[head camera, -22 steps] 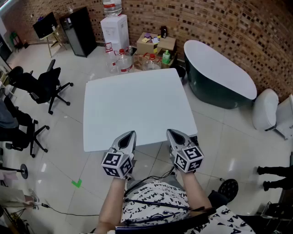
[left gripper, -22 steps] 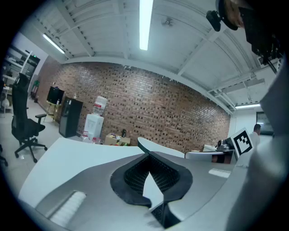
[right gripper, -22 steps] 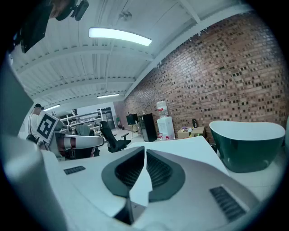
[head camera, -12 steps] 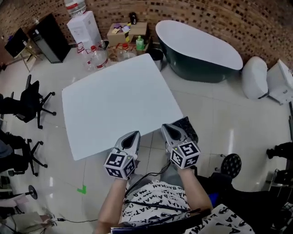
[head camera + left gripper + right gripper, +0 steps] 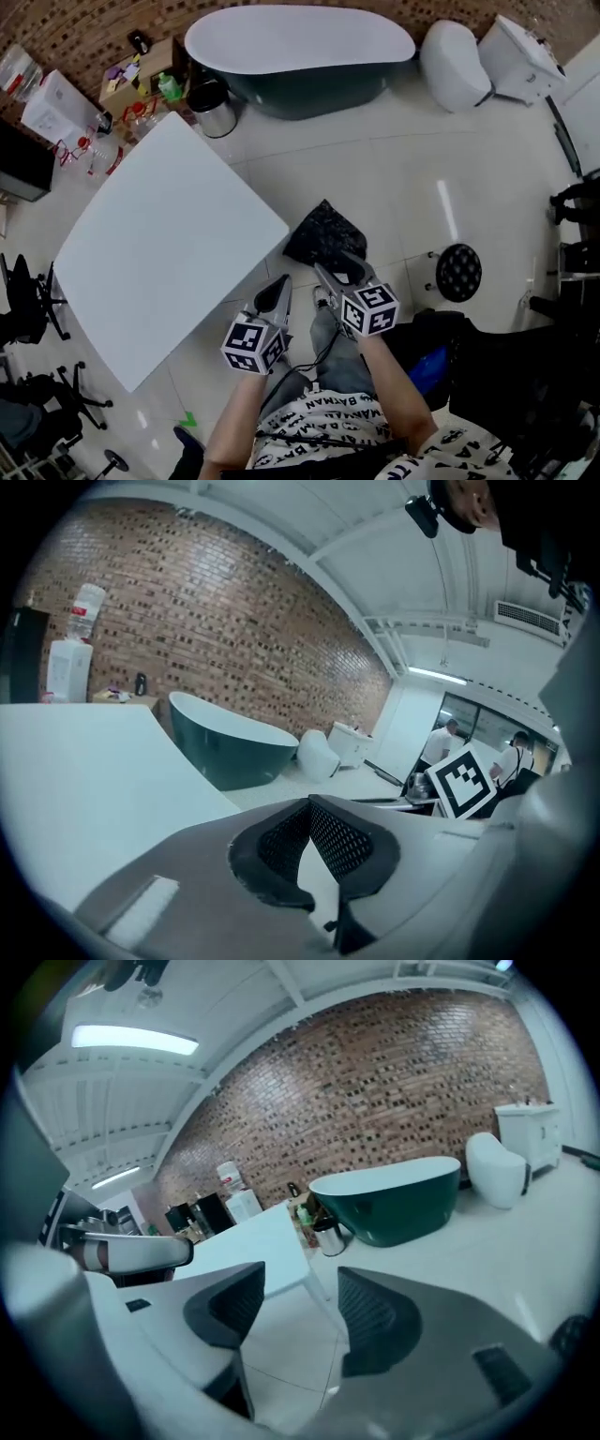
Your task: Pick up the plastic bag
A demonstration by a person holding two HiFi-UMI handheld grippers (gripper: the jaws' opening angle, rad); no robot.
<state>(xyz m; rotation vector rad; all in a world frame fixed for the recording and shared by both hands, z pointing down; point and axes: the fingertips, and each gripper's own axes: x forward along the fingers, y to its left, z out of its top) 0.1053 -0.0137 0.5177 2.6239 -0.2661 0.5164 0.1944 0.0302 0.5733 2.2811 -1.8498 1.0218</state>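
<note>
- Pale tiled floor (image 5: 422, 187) spreads across the room, up to a brick wall (image 5: 75, 28).
- White table (image 5: 159, 234) stands at the left in the head view.
- Dark green bathtub (image 5: 300, 47) sits by the wall, well apart from both grippers.
- Black plastic bag (image 5: 323, 234) lies crumpled on the floor just beside the table's corner, directly ahead of the right gripper (image 5: 336, 267).
- Right gripper's 2 jaws stand apart, with only floor showing between them.
- Left gripper (image 5: 281, 286) has its 2 jaws closed tip to tip, gripping nothing.
</note>
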